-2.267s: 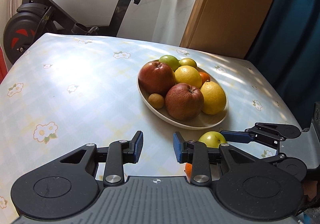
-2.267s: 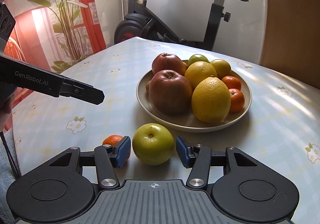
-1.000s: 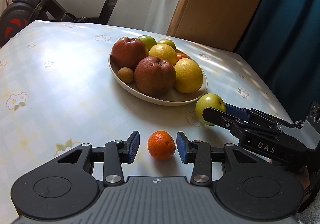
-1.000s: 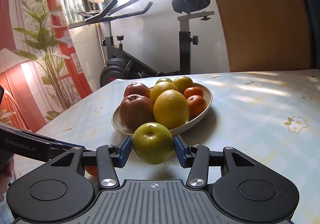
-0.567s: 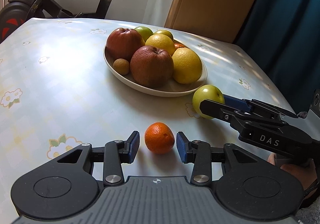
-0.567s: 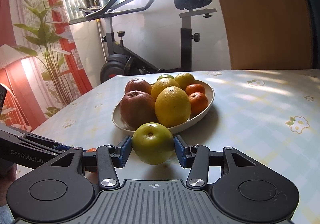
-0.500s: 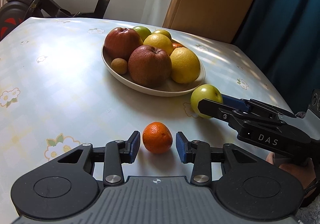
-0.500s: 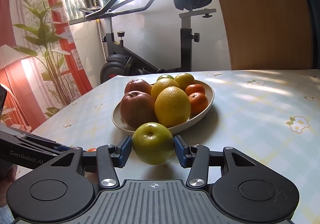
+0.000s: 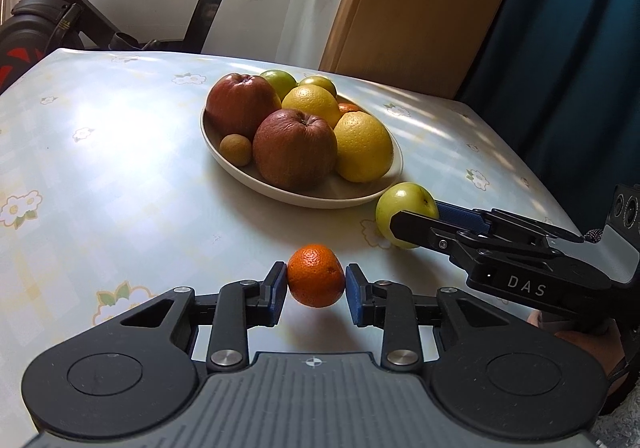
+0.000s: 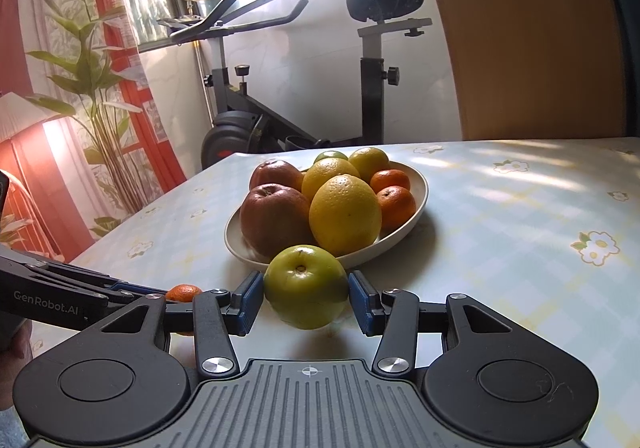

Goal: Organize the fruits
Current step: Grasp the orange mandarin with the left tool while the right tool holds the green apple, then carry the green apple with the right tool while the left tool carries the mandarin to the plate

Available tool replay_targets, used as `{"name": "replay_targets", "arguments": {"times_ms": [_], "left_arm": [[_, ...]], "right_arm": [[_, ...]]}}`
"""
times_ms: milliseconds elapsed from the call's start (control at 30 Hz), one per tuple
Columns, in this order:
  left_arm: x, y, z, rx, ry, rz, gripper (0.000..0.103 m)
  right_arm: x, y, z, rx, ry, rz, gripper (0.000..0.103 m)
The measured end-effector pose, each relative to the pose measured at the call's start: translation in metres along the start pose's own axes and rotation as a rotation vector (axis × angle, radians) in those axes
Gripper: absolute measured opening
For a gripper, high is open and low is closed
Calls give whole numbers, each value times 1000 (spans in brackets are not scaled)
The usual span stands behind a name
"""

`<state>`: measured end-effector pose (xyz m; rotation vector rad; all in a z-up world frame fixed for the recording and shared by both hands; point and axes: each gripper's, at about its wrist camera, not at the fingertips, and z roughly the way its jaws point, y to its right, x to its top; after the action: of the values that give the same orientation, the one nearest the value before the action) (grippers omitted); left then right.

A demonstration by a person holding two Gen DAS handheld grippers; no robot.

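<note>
Left claw (image 9: 316,286) closing on small round orange mandarin (image 9: 316,275); right claw (image 10: 306,302) gripping round green apple (image 10: 306,286); cream oval dish (image 10: 416,203) lying just ahead of both.

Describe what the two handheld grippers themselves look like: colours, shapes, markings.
Both are matte black plastic tools with a ribbed grey base plate, two round black hubs and silver pivot screws. The left gripper and right gripper each have two angular linkage fingers tipped with blue pads. Side lettering reads "GenRobot.AI" on the left one and "DAS" on the right. No cables or sleeves show.
</note>
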<state>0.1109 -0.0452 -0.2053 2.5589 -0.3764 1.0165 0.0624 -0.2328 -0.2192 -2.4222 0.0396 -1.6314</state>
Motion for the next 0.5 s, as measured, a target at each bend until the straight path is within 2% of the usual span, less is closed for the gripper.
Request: {"name": "replay_targets", "arguments": {"times_ms": [333,500], "left_arm": [[23,-2,-17,0,80,7,33],[45,-2,-25,0,125,22,33]], "right_arm": [[2,-5,-2,5,-18,-38,43],[16,-8,-7,15,-15,-52,43]]}}
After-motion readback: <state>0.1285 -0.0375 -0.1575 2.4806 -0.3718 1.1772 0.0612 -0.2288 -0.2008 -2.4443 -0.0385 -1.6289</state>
